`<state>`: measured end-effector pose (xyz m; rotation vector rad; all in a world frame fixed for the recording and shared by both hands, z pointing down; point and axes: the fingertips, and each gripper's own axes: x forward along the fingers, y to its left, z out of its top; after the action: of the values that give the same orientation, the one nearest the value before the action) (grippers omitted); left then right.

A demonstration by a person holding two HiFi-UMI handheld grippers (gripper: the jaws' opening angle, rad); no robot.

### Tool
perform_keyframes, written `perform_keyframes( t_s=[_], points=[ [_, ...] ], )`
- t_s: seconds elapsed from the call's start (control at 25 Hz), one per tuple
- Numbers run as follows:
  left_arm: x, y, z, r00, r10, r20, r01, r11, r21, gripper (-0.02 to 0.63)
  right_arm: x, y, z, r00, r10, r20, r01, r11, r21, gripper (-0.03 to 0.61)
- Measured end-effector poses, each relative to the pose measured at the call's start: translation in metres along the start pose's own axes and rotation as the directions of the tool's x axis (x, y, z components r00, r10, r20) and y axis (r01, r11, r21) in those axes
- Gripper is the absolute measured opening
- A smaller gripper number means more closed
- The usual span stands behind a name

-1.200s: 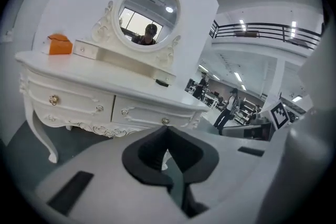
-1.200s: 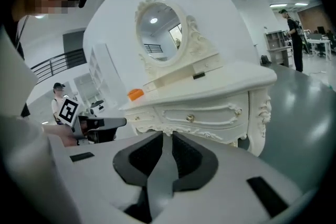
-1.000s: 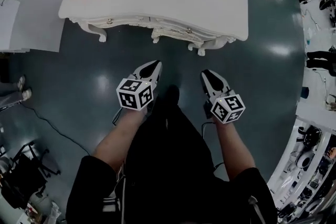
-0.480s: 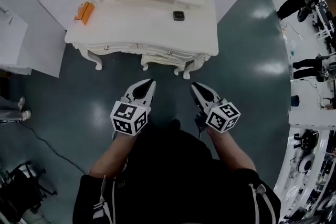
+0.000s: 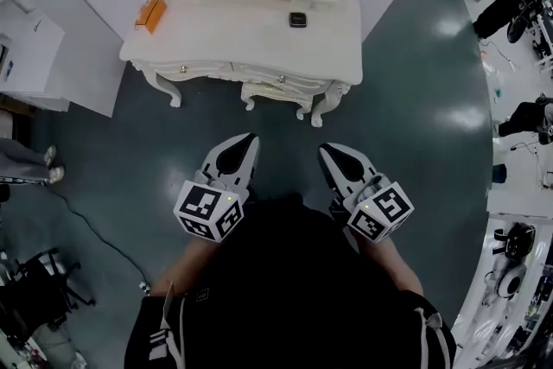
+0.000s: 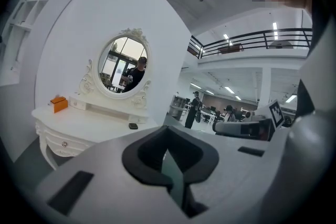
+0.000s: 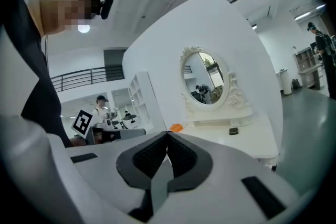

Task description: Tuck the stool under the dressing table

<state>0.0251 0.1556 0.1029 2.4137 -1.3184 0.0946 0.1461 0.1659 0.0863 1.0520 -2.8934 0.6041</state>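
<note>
The stool [image 5: 275,92] sits tucked beneath the white dressing table [image 5: 251,39] at twelve o'clock, on a glossy dark-teal floor [image 5: 415,108]. The left gripper [image 5: 249,138], at seven o'clock, is closed and empty. The right gripper [image 5: 325,150], at five o'clock, has just been closing on nothing. An orange box [image 5: 151,13] lies at the tabletop's ten o'clock corner.

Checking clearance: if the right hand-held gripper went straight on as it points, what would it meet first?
Probably the dressing table, at its front edge; the floor between it and the right hand-held gripper looks free, though depth is unclear.
</note>
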Motion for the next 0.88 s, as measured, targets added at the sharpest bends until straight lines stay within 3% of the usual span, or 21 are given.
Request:
perform_keyframes(
  t_s=[0.32, 0.6, 0.88],
  points=[
    [-0.016, -0.014, 0.02, 0.999, 0.041, 0.031, -0.045, 0.987, 0.157, 0.006, -0.012, 0.015, 0.003, 0.998, 0.048, 0.051, -0.046, 0.998, -0.042, 0.018],
    [-0.028, -0.001, 0.036, 0.996, 0.069, 0.059, -0.079, 0.977, 0.196, 0.006, -0.018, 0.016, 0.013, 0.996, 0.039, 0.083, -0.031, 0.996, -0.086, 0.018],
    [-0.024, -0.008, 0.039, 0.998, 0.027, 0.059, -0.038, 0.978, 0.206, 0.006, -0.018, 0.016, 0.008, 0.998, 0.018, 0.064, -0.011, 0.994, -0.106, 0.018]
  ],
)
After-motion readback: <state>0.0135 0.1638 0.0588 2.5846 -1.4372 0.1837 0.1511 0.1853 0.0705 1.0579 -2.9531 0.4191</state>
